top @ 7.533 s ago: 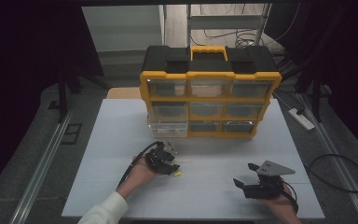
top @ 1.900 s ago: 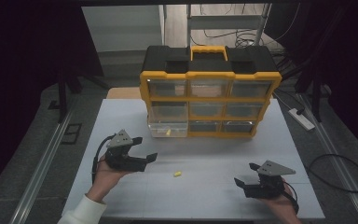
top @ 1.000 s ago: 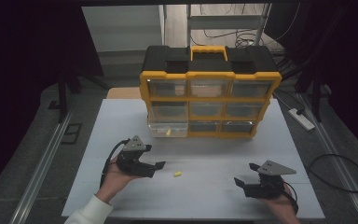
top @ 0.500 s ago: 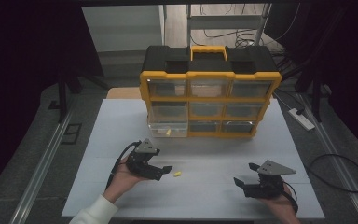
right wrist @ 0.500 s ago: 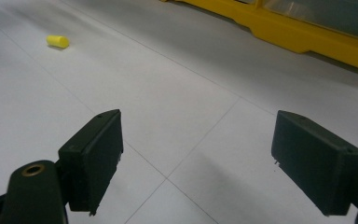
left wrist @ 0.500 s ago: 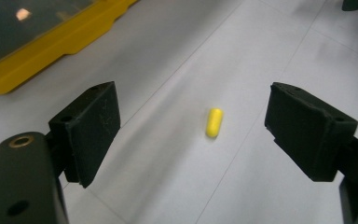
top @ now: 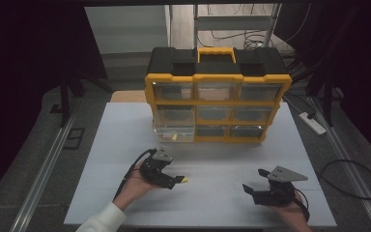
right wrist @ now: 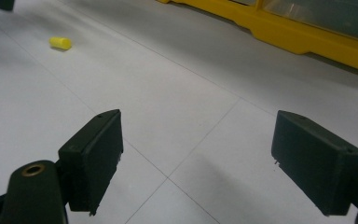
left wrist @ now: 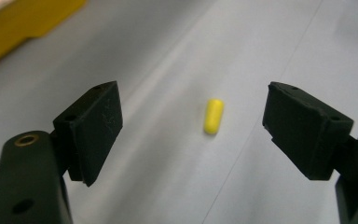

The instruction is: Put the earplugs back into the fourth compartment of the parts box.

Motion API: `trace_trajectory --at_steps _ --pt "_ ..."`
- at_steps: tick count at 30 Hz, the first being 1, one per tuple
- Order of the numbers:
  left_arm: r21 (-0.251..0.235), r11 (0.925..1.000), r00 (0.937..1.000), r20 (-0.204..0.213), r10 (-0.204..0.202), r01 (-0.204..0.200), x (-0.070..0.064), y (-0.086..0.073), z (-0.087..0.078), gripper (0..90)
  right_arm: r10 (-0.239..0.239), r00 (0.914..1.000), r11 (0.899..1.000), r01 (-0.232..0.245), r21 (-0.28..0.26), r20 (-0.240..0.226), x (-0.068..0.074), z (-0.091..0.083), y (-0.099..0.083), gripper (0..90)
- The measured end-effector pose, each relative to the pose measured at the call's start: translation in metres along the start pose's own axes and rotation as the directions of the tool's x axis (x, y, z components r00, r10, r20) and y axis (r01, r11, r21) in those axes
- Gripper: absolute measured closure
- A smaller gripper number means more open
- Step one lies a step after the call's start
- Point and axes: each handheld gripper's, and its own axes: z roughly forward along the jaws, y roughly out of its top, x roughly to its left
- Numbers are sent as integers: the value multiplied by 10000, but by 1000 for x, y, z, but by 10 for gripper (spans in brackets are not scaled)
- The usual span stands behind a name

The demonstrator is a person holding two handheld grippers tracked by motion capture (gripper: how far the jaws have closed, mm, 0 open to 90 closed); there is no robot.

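On the white table [top: 125, 135], in front of a yellow-and-black drawer organiser [top: 216, 94], a small yellow capsule-shaped piece [top: 184, 180] lies flat on the bare surface, well apart from the organiser's base. The left gripper [top: 175, 181], held in the person's left hand [top: 136, 186], sits low over the table with its tips right at that piece; in the left gripper view the jaws stand wide apart and the yellow piece [left wrist: 213, 115] lies between them, a little ahead of the pads and touching neither. It lies with its long side roughly along the line of the jaws. The right gripper [top: 249, 189] rests near the front right of the table, well apart from the piece, with its grey three-cornered plate on top; its jaws are also spread and hold nothing, with bare table between them in the right gripper view. From that view the yellow piece [right wrist: 60, 43] shows far off at the upper left. The organiser's lower left drawer [top: 175, 134] stands pulled out, and a small yellow item lies inside it.
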Motion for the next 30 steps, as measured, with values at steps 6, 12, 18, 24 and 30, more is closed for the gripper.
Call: trace_trajectory --at_steps 6,12,18,24,30 --pt "528 9983 9997 136 221 -228 -4 7 16 217 -5 10000 10000 5 25 -32 0 1 0 176" --pt "1112 9924 9984 245 506 -531 -7 9 29 224 -45 10000 10000 45 72 -79 0 1 0 175" --pt "1307 9889 9973 323 664 -701 -8 10 35 289 -24 10000 10000 24 83 -56 -1 0 0 176" --pt "1433 9843 9943 420 978 -1029 -11 9 37 478 -14 10000 10000 15 95 -73 -1 0 0 175" --pt "1394 9829 9926 295 1177 -1207 -11 8 36 696 10 10000 10000 -10 89 -68 -2 0 0 176"
